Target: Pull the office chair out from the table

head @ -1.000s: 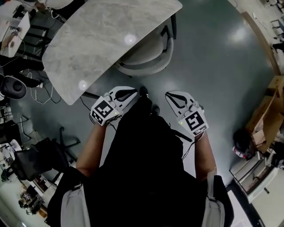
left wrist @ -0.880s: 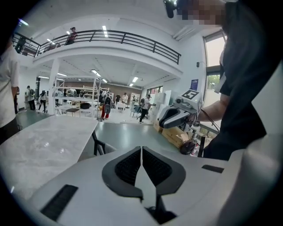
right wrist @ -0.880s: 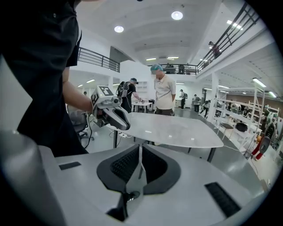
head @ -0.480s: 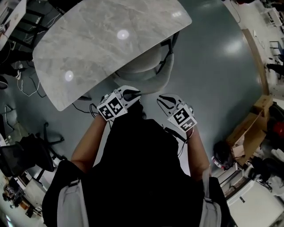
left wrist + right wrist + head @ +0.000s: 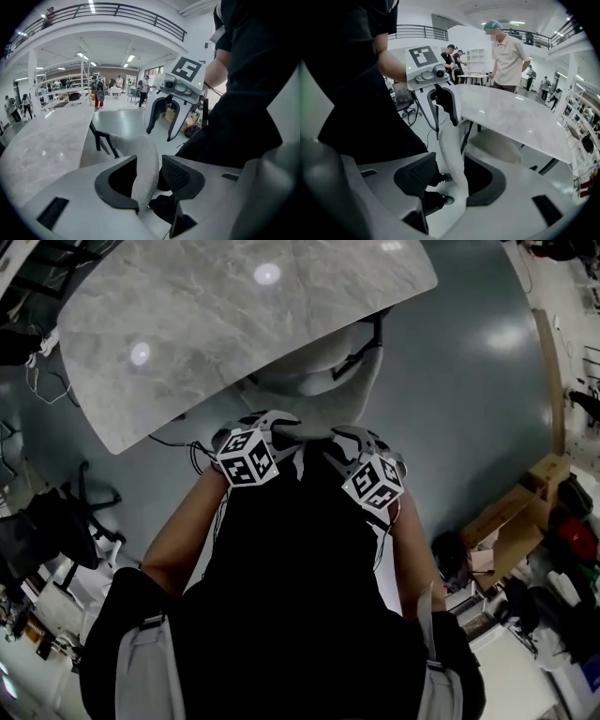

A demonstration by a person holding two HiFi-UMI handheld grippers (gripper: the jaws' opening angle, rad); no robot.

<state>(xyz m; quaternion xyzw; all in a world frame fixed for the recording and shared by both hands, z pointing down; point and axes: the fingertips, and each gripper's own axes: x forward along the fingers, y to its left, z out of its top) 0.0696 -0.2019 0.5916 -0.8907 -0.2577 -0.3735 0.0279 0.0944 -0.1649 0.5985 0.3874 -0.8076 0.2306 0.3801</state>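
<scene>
Both grippers over the chair back, jaws spread, nothing squeezed yet

My left gripper (image 5: 149, 176) has its jaws wide apart. They've just been opening, and the top edge of the backrest (image 5: 146, 161) sits between them, closer to the far jaw with a clear gap to the near pad. Same deal on my right gripper (image 5: 452, 180): jaws just opened up, backrest edge in between, hugging the far jaw, near pad not touching. The two sit side by side along that top edge, the left one further left. The white office chair (image 5: 323, 390) is tucked in at the near edge of the grey marble-look table (image 5: 216, 324), with its seat (image 5: 494, 145) under the tabletop. A person (image 5: 508, 56) stands at the far side of the table.
</scene>
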